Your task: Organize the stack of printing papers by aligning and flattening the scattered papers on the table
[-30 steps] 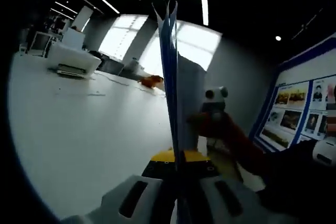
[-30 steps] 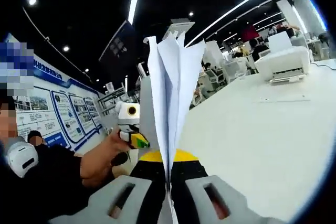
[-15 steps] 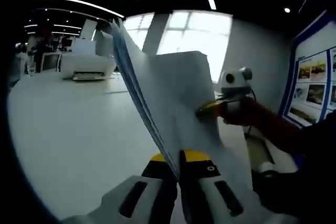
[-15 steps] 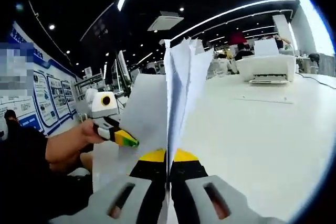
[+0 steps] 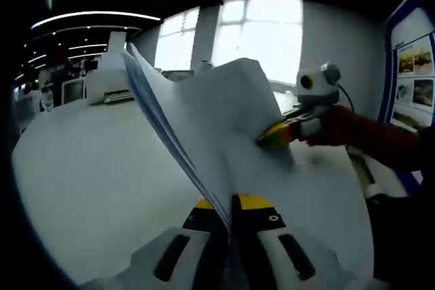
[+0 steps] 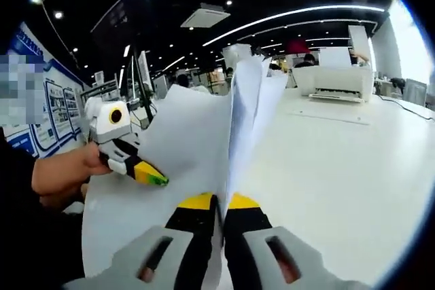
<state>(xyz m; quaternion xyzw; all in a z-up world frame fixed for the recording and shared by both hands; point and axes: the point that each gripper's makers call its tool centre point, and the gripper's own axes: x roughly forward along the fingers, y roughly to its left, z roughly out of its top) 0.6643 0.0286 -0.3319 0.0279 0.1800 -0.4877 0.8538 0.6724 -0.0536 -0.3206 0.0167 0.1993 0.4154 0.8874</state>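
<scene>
Left gripper (image 5: 230,210) jaws clamping paper stack (image 5: 224,120), right gripper (image 6: 219,210) jaws likewise, above white table (image 5: 95,168)

A broad white table (image 5: 88,188) carried everything, its bare top spreading wide in both views (image 6: 353,188). A white printer (image 6: 334,83) sat directly on it toward the far end, also seen in the left gripper view (image 5: 112,81). A thin dark cable (image 6: 408,103) trailed across the surface just beside the printer
</scene>
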